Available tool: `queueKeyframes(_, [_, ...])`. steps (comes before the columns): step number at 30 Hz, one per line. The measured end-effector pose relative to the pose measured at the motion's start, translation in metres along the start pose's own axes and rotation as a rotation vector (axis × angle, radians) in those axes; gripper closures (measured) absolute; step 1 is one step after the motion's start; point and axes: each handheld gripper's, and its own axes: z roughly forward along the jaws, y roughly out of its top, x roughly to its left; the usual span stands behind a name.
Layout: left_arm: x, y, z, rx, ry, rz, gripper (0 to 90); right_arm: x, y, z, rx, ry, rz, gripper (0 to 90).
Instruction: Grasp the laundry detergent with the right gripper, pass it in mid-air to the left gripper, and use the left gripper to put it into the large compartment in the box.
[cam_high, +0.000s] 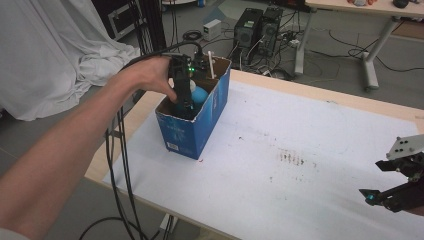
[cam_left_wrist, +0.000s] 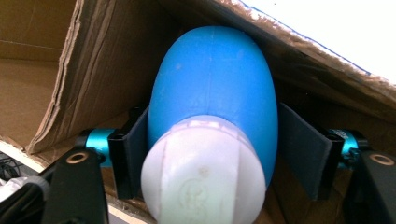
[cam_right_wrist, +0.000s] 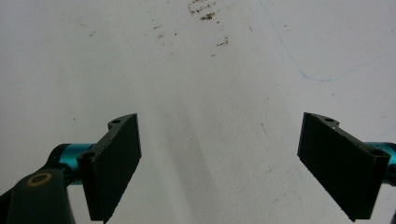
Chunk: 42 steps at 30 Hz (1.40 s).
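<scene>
Reaching into the box: the left gripper (cam_high: 184, 102) is down inside the open blue cardboard box (cam_high: 202, 130) at the table's far left corner, the person's left hand (cam_high: 155, 75) wrapped around its body.
Object in play: a smooth blue egg-shaped plastic bulb with a white ribbed cap (cam_left_wrist: 212, 102), sitting inside that box against its brown inner wall (cam_left_wrist: 98, 70).
Left gripper state: jaws drawn in on the bulb, one black pad (cam_left_wrist: 137, 144) on each flank, both looking in contact with the blue shell (so it reads as a grip, not a hover).
Key relation: the bulb lies dead ahead between the jaws, its long axis running along the gripper's own pointing line, white cap end toward the camera, blue rounded end away toward the box wall.
Grip line: the pads cross the bulb's short width, near the widest part just behind the cap.
Way out: my read is that the lift must go straight up through the box's open top, since cardboard stands close around the bulb on the far side and overhead flap (cam_left_wrist: 327, 60).
Risk: the shell is curved and slick-looking, so it could squirt forward out of the pads if the pull is tilted.
Right gripper (cam_high: 395, 187): parked low at the near right edge, well apart from the box, jaws spread wide over the bare white table cover (cam_right_wrist: 210, 93) and holding nothing.
Nearer hand: the left, by a long way (it is already on the thing).
Also in the box: a pale upright stick-like piece (cam_high: 211, 64) at the far end, too small to identify.
</scene>
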Motion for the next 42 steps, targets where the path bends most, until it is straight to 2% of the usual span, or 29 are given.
queueKeyframes(15, [0.004, 0.0, -0.005, -0.017, 0.002, -0.008, 28.5, 0.0, 0.001, 0.001, 0.001, 0.003, -0.005, 12.7])
queueKeyframes(27, [0.006, 0.0, -0.012, -0.029, 0.031, -0.023, 27.2, 0.002, -0.001, -0.003, -0.003, -0.005, -0.004, 12.7])
queueKeyframes(39, [0.006, 0.004, -0.038, -0.04, 0.076, -0.02, 26.0, 0.003, -0.002, -0.005, -0.005, -0.009, -0.004, 12.7])
queueKeyframes(42, [0.004, 0.006, -0.043, -0.04, 0.075, -0.012, 24.7, 0.003, -0.002, -0.006, -0.006, -0.01, 0.003, 12.7])
